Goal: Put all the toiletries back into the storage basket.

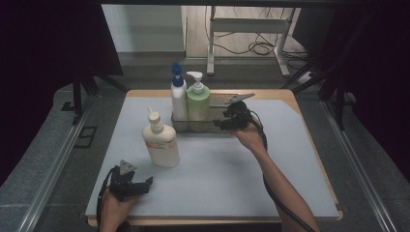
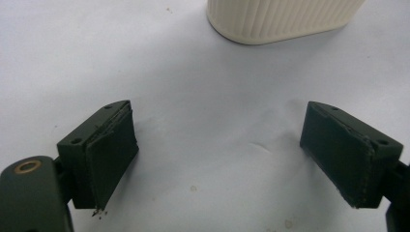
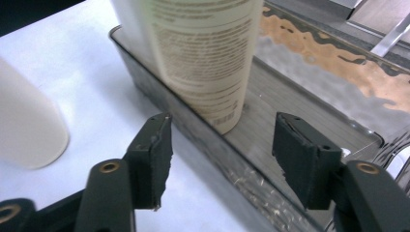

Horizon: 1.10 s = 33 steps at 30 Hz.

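A clear dark tray (image 1: 216, 126) stands at the back middle of the pale mat. In its left part stand a white bottle with a blue cap (image 1: 178, 94) and a green pump bottle (image 1: 198, 102). A cream lotion bottle (image 1: 160, 141) stands upright on the mat in front of the tray. My right gripper (image 1: 223, 123) hovers at the tray's right part, open. In the right gripper view its jaws (image 3: 220, 154) straddle the tray's near wall (image 3: 193, 125) without pressing it, with the green bottle (image 3: 203, 53) just ahead. My left gripper (image 1: 145, 184) rests open near the front left, and the cream bottle's base (image 2: 280, 19) lies ahead of it.
The mat (image 1: 217, 174) covers a wooden table (image 1: 309, 140) whose edge shows at the right and back. Metal rails run along both sides. A white table frame (image 1: 246, 26) and cables sit on the floor behind.
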{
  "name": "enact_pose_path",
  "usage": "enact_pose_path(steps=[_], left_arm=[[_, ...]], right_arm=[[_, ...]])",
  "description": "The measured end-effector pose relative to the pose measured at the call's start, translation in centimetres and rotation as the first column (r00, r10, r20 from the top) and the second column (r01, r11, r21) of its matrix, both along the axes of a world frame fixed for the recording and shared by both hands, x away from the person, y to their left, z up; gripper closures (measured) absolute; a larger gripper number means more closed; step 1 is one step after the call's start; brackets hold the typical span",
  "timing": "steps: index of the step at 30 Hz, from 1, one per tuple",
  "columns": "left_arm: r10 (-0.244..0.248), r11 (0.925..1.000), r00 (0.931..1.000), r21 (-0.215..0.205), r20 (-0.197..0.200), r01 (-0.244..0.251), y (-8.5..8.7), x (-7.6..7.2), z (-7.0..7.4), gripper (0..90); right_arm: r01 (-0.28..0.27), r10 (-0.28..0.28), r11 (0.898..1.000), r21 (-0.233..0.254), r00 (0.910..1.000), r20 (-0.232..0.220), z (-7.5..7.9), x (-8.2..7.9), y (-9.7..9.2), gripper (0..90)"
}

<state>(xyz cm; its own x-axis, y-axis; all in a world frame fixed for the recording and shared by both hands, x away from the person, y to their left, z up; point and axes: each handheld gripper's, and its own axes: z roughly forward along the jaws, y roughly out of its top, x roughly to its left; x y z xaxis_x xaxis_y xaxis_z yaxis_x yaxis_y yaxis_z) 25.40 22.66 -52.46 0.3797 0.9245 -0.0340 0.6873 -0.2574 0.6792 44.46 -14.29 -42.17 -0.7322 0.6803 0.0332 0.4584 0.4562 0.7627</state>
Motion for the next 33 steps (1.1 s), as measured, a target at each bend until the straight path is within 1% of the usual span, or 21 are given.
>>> enact_pose_path(steps=[3,8,14,16,21,25,28,29,31,33], left_arm=[[-0.001,1.0000,1.0000,0.001,0.000,0.001,0.0,0.0,0.0,12.3],[0.002,1.0000,1.0000,-0.004,0.002,-0.002,-0.1,0.0,0.0,12.2],[0.002,1.0000,1.0000,0.000,0.003,-0.002,-0.1,0.0,0.0,12.1],[0.001,1.0000,1.0000,0.001,0.003,-0.001,-0.1,0.0,0.0,12.1],[0.000,1.0000,1.0000,0.001,0.002,0.000,-0.1,0.0,0.0,12.1],[0.000,1.0000,1.0000,0.000,0.002,0.000,-0.1,0.0,0.0,12.1],[0.000,1.0000,1.0000,0.001,0.002,0.000,-0.1,0.0,0.0,12.1],[0.000,1.0000,1.0000,0.000,0.002,0.000,-0.1,0.0,0.0,12.1],[0.001,1.0000,1.0000,0.001,0.002,-0.001,-0.1,0.0,0.0,12.1],[0.000,1.0000,1.0000,0.001,0.002,0.000,-0.1,0.0,0.0,12.1]], right_arm=[[-0.017,0.017,1.000,-0.013,0.9998,0.011,0.2,-0.7,0.0,34.2],[-0.029,0.029,0.999,-0.024,0.9995,0.013,0.4,-1.7,0.0,26.6],[-0.036,0.036,0.999,-0.009,0.9992,0.018,0.4,-2.6,-0.5,16.8],[-0.033,0.033,0.999,-0.010,0.9993,0.016,0.3,-2.9,-0.8,14.2],[-0.041,0.042,0.999,-0.033,0.9990,0.014,0.0,-3.6,-1.8,12.1],[-0.047,0.048,0.998,-0.045,0.9987,0.016,-0.1,-4.4,-2.7,3.7],[-0.051,0.051,0.998,-0.045,0.9987,0.009,-0.1,-5.0,-3.3,0.5],[-0.051,0.051,0.998,-0.048,0.9987,0.007,-0.1,-5.1,-3.5,0.0],[-0.047,0.048,0.997,-0.066,0.9987,0.018,0.0,-5.5,-3.9,0.0],[-0.046,0.048,0.996,-0.072,0.9985,0.027,0.1,-6.0,-4.3,0.0]])
